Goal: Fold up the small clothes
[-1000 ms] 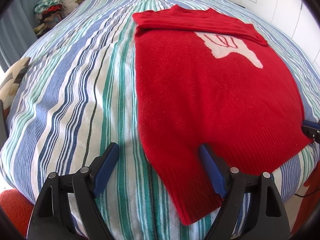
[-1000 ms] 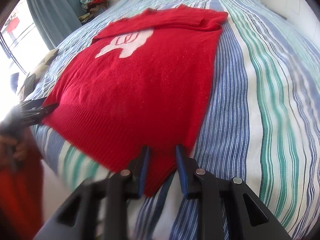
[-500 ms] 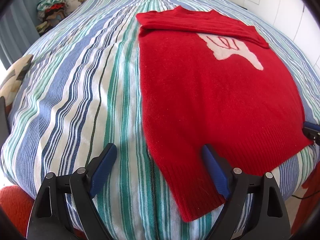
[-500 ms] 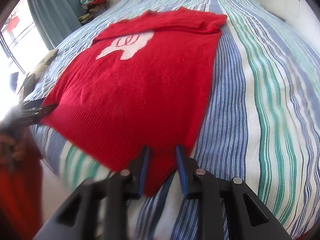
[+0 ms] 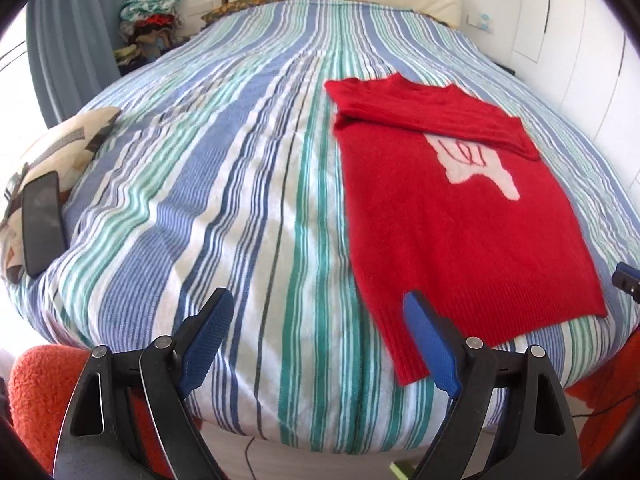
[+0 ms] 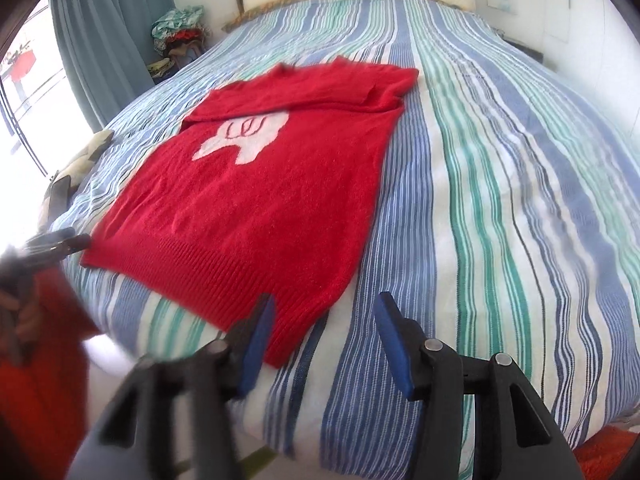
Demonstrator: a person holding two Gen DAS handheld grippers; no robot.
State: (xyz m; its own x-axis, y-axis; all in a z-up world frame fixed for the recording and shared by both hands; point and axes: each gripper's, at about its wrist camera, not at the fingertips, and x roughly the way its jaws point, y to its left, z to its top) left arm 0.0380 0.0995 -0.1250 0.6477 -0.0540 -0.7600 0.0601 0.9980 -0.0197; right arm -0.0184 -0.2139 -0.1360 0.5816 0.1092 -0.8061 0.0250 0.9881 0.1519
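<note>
A red knit sweater (image 5: 452,216) with a white hand motif lies flat on the striped bed, its sleeves folded across the top. It also shows in the right wrist view (image 6: 260,200). My left gripper (image 5: 320,320) is open and empty, just off the sweater's near left hem corner. My right gripper (image 6: 326,324) is open and empty at the near right hem corner, holding nothing. The right gripper's tip shows at the right edge of the left wrist view (image 5: 628,282).
The striped bedspread (image 5: 224,184) covers the whole bed. A patterned cushion (image 5: 60,148) with a dark phone (image 5: 42,222) on it lies at the left edge. A pile of clothes (image 5: 152,20) sits by the blue curtain. Orange fabric (image 5: 36,384) is below the bed edge.
My right gripper has opened and let go of the sweater's hem corner. Both grippers have pulled back from the bed, and the left one has swung leftward.
</note>
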